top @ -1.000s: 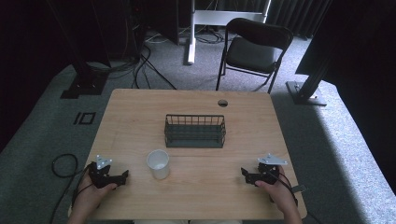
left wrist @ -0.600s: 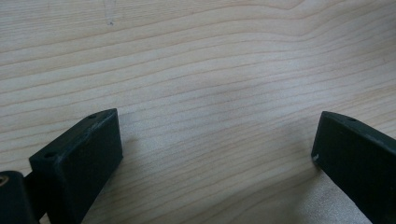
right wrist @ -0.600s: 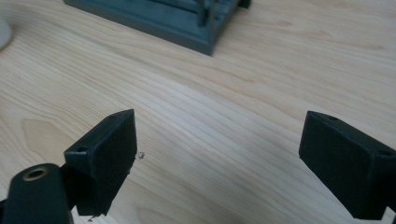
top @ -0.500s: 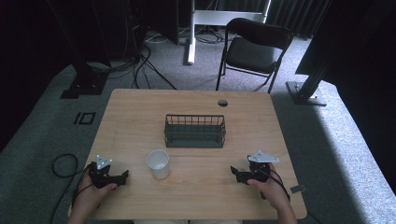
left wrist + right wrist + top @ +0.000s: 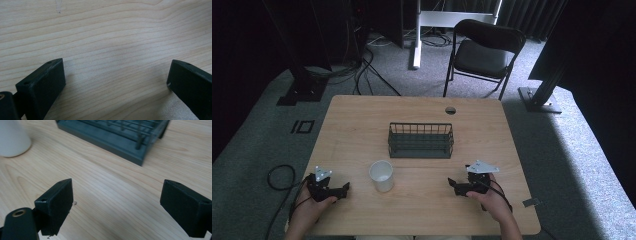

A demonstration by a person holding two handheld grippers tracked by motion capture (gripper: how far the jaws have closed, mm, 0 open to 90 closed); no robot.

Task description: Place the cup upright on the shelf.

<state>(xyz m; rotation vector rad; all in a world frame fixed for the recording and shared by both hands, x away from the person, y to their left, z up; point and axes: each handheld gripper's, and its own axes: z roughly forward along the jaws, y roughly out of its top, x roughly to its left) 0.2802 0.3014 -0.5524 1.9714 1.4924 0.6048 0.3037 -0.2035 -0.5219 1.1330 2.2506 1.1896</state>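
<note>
Evidently nothing is grasped yet. From the high view, the white cup (image 5: 382, 175) stands at 6 o'clock of the wire basket (image 5: 420, 140), between left tongs (image 5: 343, 189) and right tongs (image 5: 452, 184). Left gripper view — jaws spread over bare surface (image 5: 112, 37). Right gripper view — jaws spread, cup at 10 o'clock.

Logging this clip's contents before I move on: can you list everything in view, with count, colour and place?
Table: one, light wood, centre.
Wire basket: one, dark grey, middle of the table.
Cup: one, white, near side of the table, in front of the basket's left end.
Folding chair: one, black, on the carpet beyond the table.
Cables: several, black, on the carpet at far left.
Left hand-held gripper: one, black, near left of the table, jaws open.
Right hand-held gripper: one, black, near right, jaws open, pointing toward the cup.
</note>
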